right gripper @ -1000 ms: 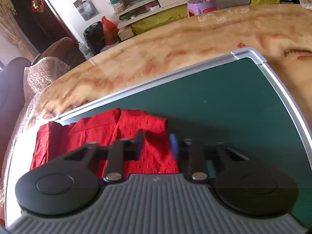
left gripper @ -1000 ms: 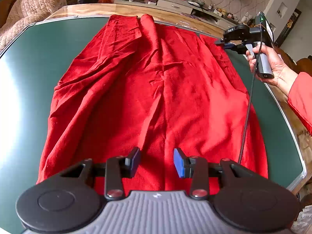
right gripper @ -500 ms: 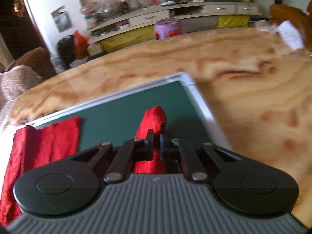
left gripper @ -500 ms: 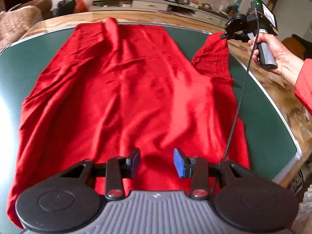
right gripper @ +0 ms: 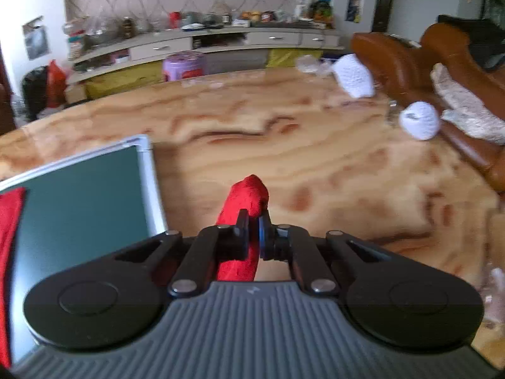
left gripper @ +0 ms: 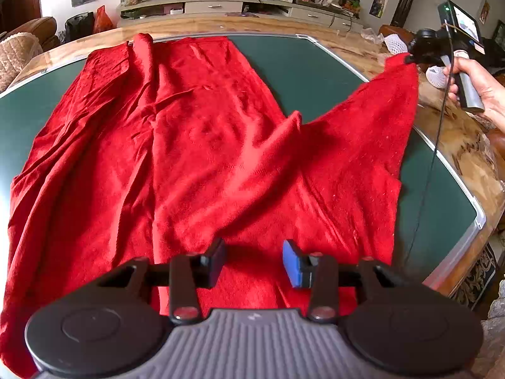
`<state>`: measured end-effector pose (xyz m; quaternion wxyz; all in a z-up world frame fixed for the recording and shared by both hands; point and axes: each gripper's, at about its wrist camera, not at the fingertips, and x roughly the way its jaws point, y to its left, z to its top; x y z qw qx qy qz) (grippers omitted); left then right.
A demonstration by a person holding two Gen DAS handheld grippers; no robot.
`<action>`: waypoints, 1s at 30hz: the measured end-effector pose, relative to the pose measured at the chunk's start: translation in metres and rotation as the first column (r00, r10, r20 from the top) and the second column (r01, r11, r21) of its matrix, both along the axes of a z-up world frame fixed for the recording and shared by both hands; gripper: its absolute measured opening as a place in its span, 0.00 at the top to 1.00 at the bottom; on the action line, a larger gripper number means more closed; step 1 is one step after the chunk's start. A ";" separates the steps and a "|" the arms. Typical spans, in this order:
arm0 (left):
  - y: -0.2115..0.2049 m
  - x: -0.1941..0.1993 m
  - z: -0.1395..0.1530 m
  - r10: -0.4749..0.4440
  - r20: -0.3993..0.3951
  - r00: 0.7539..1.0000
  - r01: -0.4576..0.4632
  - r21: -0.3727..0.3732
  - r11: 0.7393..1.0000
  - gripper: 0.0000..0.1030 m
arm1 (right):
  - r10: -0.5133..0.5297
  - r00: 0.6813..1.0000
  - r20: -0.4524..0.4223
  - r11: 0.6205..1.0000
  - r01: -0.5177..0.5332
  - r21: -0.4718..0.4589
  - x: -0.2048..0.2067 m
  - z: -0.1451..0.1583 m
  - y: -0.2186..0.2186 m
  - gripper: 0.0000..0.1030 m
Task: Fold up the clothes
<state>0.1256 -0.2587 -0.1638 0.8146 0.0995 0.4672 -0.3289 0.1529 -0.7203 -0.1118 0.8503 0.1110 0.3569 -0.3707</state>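
Nearest me, my left gripper (left gripper: 254, 259) hangs with its jaws apart and nothing between them, just above the near hem of the red garment (left gripper: 195, 158), which runs lengthwise away from me across the green mat (left gripper: 303, 63). Further out on my right, my right gripper (right gripper: 253, 225) is clenched on a corner of that cloth and holds it out past the mat's edge, over the wooden table (right gripper: 315, 158). So the left is nearer the loose hem. A second ago that corner lay flat on the mat; since then the right side has been lifted and drawn outward into a taut flap.
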 end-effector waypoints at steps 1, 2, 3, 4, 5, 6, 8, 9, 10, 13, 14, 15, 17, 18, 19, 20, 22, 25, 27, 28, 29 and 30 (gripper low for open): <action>0.000 0.000 0.000 -0.002 0.001 1.000 0.002 0.001 1.000 0.56 | -0.013 1.000 -0.012 1.000 0.013 -0.018 -0.004 0.000 -0.004 0.92; 0.000 -0.001 0.000 -0.004 0.002 1.000 0.004 0.002 1.000 0.55 | -0.021 1.000 -0.021 0.999 0.020 -0.025 -0.007 -0.001 -0.007 0.92; 0.000 -0.001 0.000 -0.005 0.004 1.000 0.005 0.003 1.000 0.55 | -0.032 0.999 -0.028 0.999 0.031 -0.024 -0.011 -0.003 -0.012 0.92; 0.001 -0.001 0.000 -0.006 0.004 1.000 0.006 0.002 1.000 0.55 | -0.042 0.998 -0.035 0.999 0.042 -0.024 -0.014 -0.004 -0.016 0.92; 0.001 0.000 0.000 -0.006 0.004 1.000 0.006 0.002 1.000 0.55 | -0.055 0.998 -0.044 0.998 0.054 -0.021 -0.017 -0.008 -0.021 0.92; 0.001 0.000 0.000 -0.007 0.005 1.000 0.007 0.001 1.000 0.55 | -0.062 0.997 -0.053 0.998 0.061 -0.014 -0.019 -0.012 -0.023 0.92; 0.001 0.001 -0.001 -0.008 0.006 1.000 0.008 0.002 1.000 0.55 | -0.075 0.995 -0.071 0.997 0.075 -0.002 -0.022 -0.019 -0.029 0.92; 0.001 0.001 -0.001 -0.008 0.006 1.000 0.008 0.002 1.000 0.55 | -0.088 0.993 -0.080 0.996 0.089 0.005 -0.022 -0.024 -0.031 0.92; 0.001 0.001 -0.001 -0.008 0.007 1.000 0.008 0.003 1.000 0.55 | -0.097 0.992 -0.085 0.995 0.099 0.021 -0.023 -0.026 -0.032 0.92; 0.001 0.001 -0.001 -0.006 0.005 1.000 0.006 0.001 1.000 0.55 | -0.122 0.988 -0.097 0.990 0.129 0.063 -0.027 -0.034 -0.036 0.87; 0.001 0.001 -0.001 -0.006 0.005 1.000 0.006 0.002 1.000 0.55 | -0.130 0.987 -0.099 0.988 0.138 0.073 -0.028 -0.036 -0.038 0.83; 0.001 0.001 -0.001 -0.006 0.006 1.000 0.006 0.003 1.000 0.55 | -0.135 0.986 -0.097 0.985 0.144 0.092 -0.030 -0.038 -0.040 0.76; 0.000 0.001 -0.001 -0.007 0.007 1.000 0.007 0.007 1.000 0.55 | -0.155 0.985 -0.079 0.979 0.163 0.119 -0.035 -0.040 -0.045 0.69; 0.000 0.000 0.000 -0.007 0.007 1.000 0.007 0.008 1.000 0.55 | -0.165 0.984 -0.066 0.976 0.173 0.135 -0.038 -0.040 -0.048 0.66; 0.000 0.000 0.000 -0.007 0.005 1.000 0.007 0.007 1.000 0.55 | -0.193 0.980 -0.049 0.969 0.198 0.150 -0.043 -0.039 -0.053 0.64; -0.001 0.000 0.000 -0.007 0.004 1.000 0.007 0.007 1.000 0.55 | -0.220 0.975 -0.033 0.961 0.223 0.165 -0.048 -0.039 -0.058 0.64; -0.001 0.000 0.001 -0.010 -0.003 1.000 0.010 0.003 1.000 0.54 | -0.277 0.961 0.014 0.939 0.268 0.214 -0.060 -0.037 -0.067 0.64; -0.002 0.000 0.001 -0.016 -0.006 1.000 0.016 0.000 1.000 0.53 | -0.311 0.950 0.031 0.919 0.292 0.267 -0.068 -0.039 -0.081 0.63; -0.003 -0.001 0.001 -0.019 -0.011 1.000 0.018 -0.004 1.000 0.53 | -0.288 0.958 0.010 0.930 0.278 0.240 -0.064 -0.040 -0.081 0.63; -0.003 -0.001 0.001 -0.017 -0.013 1.000 0.017 -0.007 1.000 0.53 | -0.255 0.967 0.017 0.940 0.243 0.240 -0.060 -0.039 -0.077 0.63; -0.004 -0.001 0.001 -0.017 -0.015 1.000 0.017 -0.009 1.000 0.53 | -0.233 0.972 0.024 0.942 0.219 0.253 -0.057 -0.039 -0.074 0.63; -0.003 -0.001 0.001 -0.017 -0.015 1.000 0.017 -0.008 1.000 0.53 | -0.210 0.977 0.031 0.944 0.195 0.267 -0.055 -0.039 -0.070 0.63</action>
